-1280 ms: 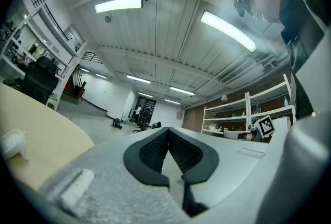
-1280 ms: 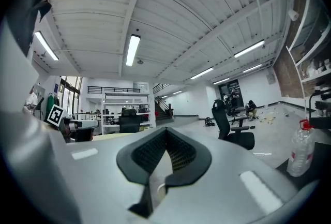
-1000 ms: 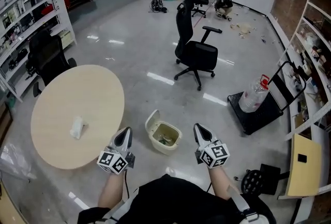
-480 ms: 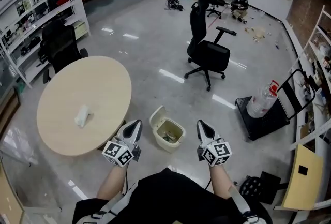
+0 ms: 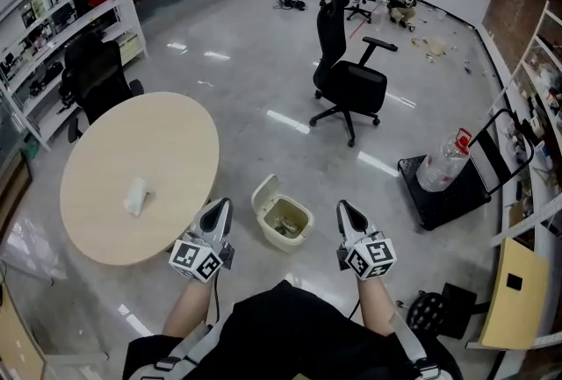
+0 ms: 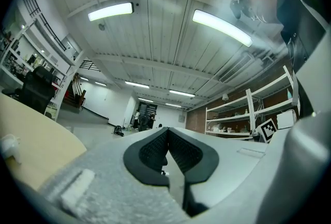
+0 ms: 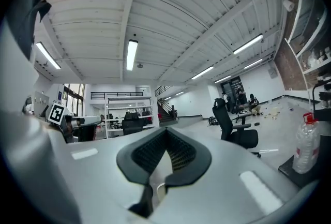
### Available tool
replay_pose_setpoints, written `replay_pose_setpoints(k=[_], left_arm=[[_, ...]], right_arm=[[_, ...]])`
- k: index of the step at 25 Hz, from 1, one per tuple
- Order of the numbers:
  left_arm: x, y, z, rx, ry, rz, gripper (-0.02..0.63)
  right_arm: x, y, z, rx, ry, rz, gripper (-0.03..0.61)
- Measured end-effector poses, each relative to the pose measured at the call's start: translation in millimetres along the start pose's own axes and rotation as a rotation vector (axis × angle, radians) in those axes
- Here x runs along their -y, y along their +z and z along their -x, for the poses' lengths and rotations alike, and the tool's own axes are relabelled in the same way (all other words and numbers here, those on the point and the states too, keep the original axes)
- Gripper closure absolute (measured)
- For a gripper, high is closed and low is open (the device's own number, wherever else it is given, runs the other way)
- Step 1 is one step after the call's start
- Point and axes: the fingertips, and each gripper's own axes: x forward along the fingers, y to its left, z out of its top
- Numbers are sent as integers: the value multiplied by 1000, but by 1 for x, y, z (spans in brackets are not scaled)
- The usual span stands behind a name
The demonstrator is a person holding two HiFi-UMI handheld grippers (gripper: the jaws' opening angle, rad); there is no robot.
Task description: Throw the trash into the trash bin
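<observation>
A crumpled white piece of trash (image 5: 135,196) lies on the round beige table (image 5: 105,150) at the left. The cream trash bin (image 5: 283,220) stands on the floor with its lid up, some rubbish inside. My left gripper (image 5: 219,208) hangs shut and empty by the table's near edge, left of the bin. My right gripper (image 5: 344,209) is shut and empty too, just right of the bin. In the left gripper view the pads (image 6: 155,148) meet, with the table (image 6: 31,145) and the trash (image 6: 8,144) at far left. The right gripper (image 7: 166,146) points across the room.
A black office chair (image 5: 349,82) stands beyond the bin, another (image 5: 92,75) behind the table. A black cart (image 5: 439,190) with a big water bottle (image 5: 443,161) is at the right. Shelves (image 5: 527,89) line the right wall and shelves (image 5: 53,18) the left. People are far back.
My left gripper has lifted slightly beside the table edge. The right gripper has kept still. Both stay shut. The head view has shifted a little.
</observation>
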Motion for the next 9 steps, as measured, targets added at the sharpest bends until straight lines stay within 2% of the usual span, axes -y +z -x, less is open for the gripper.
replay_pose_setpoints(k=[9], left_arm=[[-6, -9, -1, -24, -21, 29, 612]], right_arm=[[-3, -6, -3, -14, -22, 15, 574]])
